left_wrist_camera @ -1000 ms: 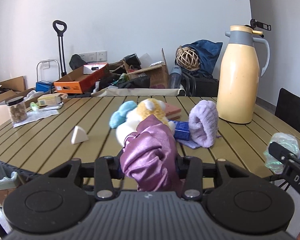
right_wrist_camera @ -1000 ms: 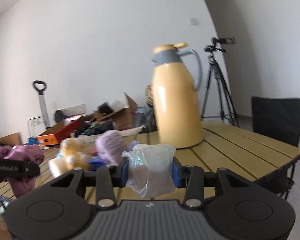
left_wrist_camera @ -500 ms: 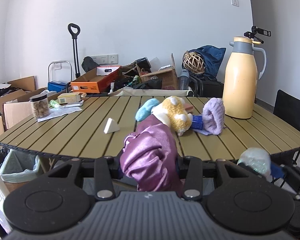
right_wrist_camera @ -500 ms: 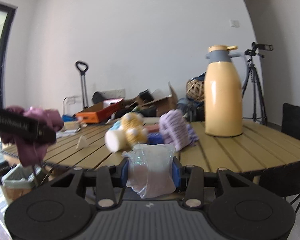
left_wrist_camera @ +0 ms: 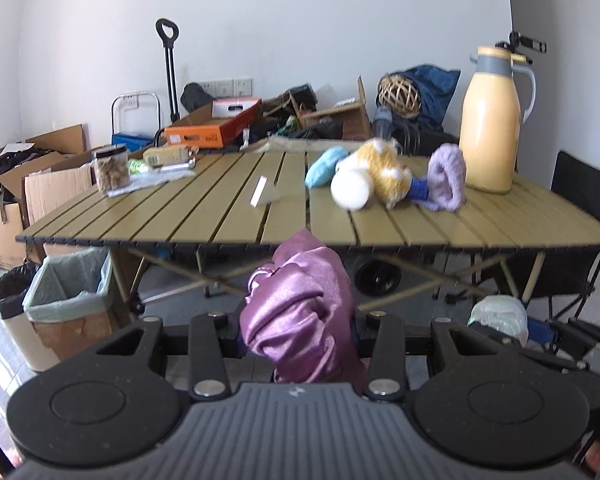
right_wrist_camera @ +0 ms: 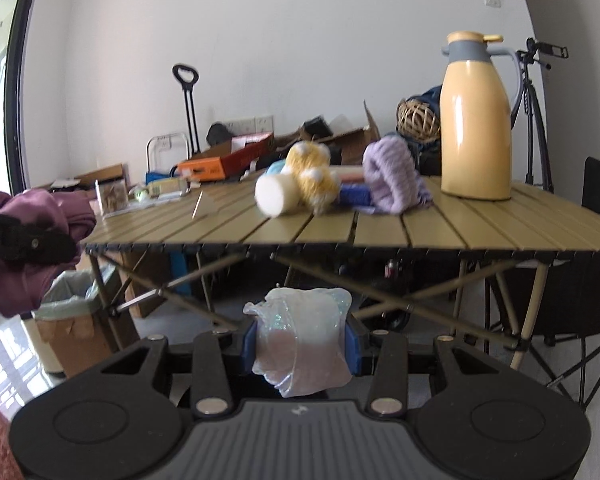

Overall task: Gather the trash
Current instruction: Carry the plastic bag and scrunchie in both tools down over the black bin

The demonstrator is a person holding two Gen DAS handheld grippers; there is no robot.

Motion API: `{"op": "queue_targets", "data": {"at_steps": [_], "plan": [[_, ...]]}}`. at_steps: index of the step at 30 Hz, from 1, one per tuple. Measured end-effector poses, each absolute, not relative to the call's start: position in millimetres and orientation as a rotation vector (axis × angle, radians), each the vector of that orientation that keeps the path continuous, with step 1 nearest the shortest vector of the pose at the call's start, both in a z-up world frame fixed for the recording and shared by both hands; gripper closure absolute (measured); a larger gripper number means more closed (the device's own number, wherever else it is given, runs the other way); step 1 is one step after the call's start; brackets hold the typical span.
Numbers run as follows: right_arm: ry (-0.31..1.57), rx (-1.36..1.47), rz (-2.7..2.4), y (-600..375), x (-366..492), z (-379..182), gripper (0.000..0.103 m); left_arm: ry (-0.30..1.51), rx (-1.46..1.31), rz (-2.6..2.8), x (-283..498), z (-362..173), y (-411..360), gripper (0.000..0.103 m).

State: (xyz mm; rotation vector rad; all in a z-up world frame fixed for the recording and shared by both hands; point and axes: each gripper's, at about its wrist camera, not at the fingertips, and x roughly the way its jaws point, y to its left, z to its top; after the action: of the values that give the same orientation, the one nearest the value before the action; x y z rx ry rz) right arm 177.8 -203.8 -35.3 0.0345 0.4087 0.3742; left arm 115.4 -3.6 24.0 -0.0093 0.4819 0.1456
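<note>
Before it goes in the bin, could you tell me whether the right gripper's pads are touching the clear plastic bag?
Touching. In the right wrist view, the right gripper has its blue pads pressed against both sides of the crumpled clear plastic bag.

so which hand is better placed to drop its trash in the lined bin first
Left, probably. The lined bin sits by the table's left end, and the left tool, shut on the purple cloth, is on that side. The right tool, clamping the clear plastic bag, is further away.

A cluttered storeroom: cardboard boxes (left_wrist_camera: 56, 184), a folding table (left_wrist_camera: 228, 216), a lined bin (left_wrist_camera: 72, 300).
</note>
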Motion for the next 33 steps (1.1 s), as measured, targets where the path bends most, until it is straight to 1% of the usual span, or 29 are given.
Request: {"op": "queue_targets", "data": {"at_steps": [13,33], "plan": [[0.567,-0.018,0.401,-183,161,-61,0.062,0.611,-0.035,0.156,107,-25,18,0.06],[0.817,-0.056,0.347,-174,180,-110,0.062,0.804,-0.092,0.204,139,-98,47,0.06]]}}
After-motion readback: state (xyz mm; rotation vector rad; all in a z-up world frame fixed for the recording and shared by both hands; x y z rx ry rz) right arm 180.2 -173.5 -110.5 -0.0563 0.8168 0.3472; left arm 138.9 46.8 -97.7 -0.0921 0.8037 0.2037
